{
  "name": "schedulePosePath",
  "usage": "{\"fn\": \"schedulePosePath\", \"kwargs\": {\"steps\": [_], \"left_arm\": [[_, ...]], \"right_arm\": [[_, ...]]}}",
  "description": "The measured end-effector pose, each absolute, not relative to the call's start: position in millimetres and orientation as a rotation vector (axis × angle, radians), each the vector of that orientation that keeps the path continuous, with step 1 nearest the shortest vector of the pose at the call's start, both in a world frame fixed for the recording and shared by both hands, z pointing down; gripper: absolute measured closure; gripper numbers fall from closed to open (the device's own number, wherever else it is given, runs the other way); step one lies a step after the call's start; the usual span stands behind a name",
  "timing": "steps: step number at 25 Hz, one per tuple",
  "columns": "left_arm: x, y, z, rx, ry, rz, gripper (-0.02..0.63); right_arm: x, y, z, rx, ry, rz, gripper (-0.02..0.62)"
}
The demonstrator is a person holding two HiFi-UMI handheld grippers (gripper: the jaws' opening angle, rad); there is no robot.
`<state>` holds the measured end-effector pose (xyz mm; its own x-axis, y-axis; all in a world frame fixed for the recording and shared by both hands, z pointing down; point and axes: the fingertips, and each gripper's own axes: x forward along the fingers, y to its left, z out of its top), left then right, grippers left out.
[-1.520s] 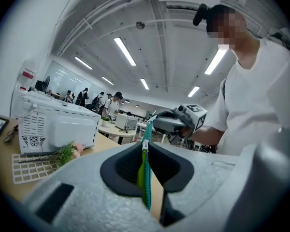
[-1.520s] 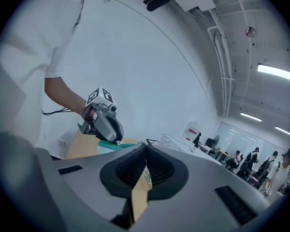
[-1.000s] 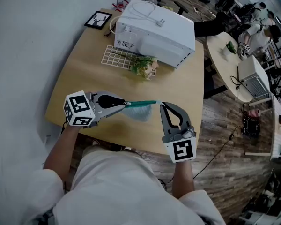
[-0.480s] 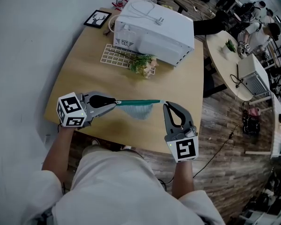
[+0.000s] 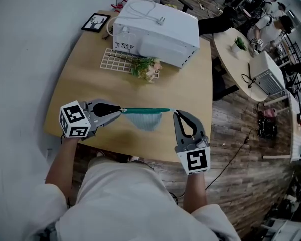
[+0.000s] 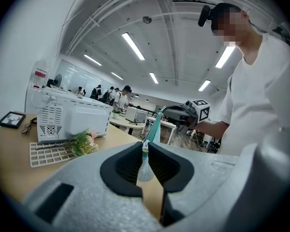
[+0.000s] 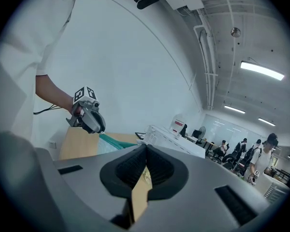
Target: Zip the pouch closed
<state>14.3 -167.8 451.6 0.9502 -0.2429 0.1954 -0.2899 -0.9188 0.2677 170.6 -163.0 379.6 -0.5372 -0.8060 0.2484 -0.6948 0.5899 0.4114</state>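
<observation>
A mesh pouch (image 5: 145,117) with a teal zipper edge hangs above the near part of the wooden table (image 5: 85,84), stretched level between both grippers. My left gripper (image 5: 119,110) is shut on the pouch's left end. In the left gripper view a pale tab sits pinched in the left gripper (image 6: 144,151), and the teal pouch edge (image 6: 153,127) runs off to the right gripper (image 6: 164,111). My right gripper (image 5: 174,113) is shut at the pouch's right end, where the zipper pull lies; the pull itself is hidden. From the right gripper (image 7: 145,151), the pouch (image 7: 113,141) leads back to the left gripper (image 7: 100,131).
A white boxy appliance (image 5: 158,31) stands at the table's far side. In front of it lie a white grid rack (image 5: 118,61) and a small bunch of flowers (image 5: 144,68). A framed picture (image 5: 95,21) sits at the far left corner. A round table (image 5: 241,59) and people are at the right.
The two grippers have drawn apart, the left one shifting left. The pouch's teal top now spans a longer, straighter line between them.
</observation>
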Motion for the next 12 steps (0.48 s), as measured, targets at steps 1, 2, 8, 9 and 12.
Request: {"fn": "schedulePosePath", "kwargs": {"steps": [1,2,8,9,12], "left_arm": [[16.1,-168.2,452.1,2.809,-0.387,0.23,0.561],[18.1,-168.2,452.2,2.81,-0.381,0.23,0.561],[32.3,-168.4,460.9,2.797,-0.359,0.239,0.561],[34.3,-168.7,464.3,2.789,-0.358,0.241,0.561],[39.5,-168.7,470.6,2.773,-0.359,0.242,0.561]], "right_arm": [[173.5,-162.5,380.0,1.213,-2.409,-0.363,0.594],[176.2,-162.0,380.3,1.219,-2.406,-0.359,0.593],[188.5,-157.7,383.3,1.239,-2.389,-0.352,0.592],[189.7,-157.1,384.9,1.239,-2.389,-0.347,0.594],[194.3,-156.2,389.2,1.251,-2.395,-0.326,0.594]]}}
